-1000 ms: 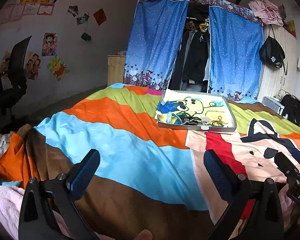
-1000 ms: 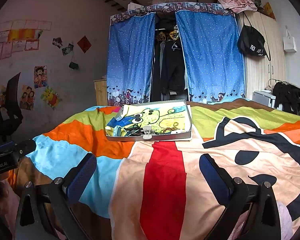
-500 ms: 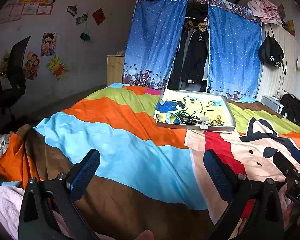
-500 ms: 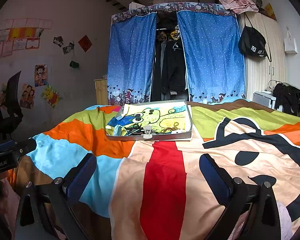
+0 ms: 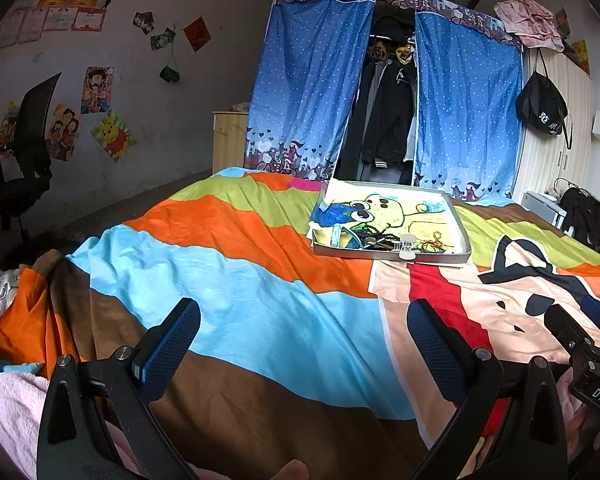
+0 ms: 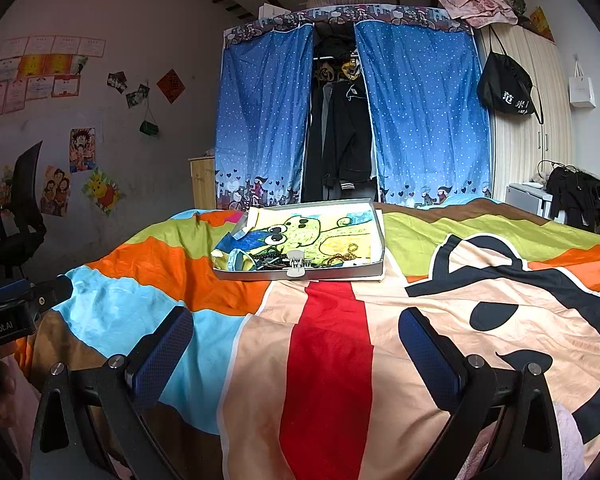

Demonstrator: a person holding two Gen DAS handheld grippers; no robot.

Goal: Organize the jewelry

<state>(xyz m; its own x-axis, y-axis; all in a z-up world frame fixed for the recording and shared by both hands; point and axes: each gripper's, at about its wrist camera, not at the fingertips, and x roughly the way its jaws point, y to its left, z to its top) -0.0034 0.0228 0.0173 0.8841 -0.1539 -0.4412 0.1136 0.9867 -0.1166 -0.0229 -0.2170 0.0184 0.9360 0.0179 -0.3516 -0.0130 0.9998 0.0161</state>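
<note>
A shallow grey tray (image 5: 392, 256) (image 6: 300, 274) lined with a cartoon drawing lies far ahead on the striped bedspread. Along its near edge sits a jumble of jewelry: dark beads (image 5: 374, 238) (image 6: 270, 261), a white hair claw clip (image 5: 407, 243) (image 6: 298, 265), a gold chain (image 5: 434, 242) (image 6: 344, 258) and a light blue band (image 5: 336, 236) (image 6: 234, 260). My left gripper (image 5: 304, 338) is open and empty low over the near bedspread. Beside it my right gripper (image 6: 296, 338) is open too, holding nothing. Both are well short of the tray.
The bedspread (image 5: 228, 280) fills the foreground. A blue curtained wardrobe (image 6: 348, 120) stands behind the bed, a black chair (image 5: 24, 152) at the left, a cabinet with bags (image 6: 540, 120) at the right. Pink fabric (image 5: 8, 408) lies at the near-left edge.
Both views have shifted only slightly; the tray sits a touch lower and closer in frame. Both grippers stay open.
</note>
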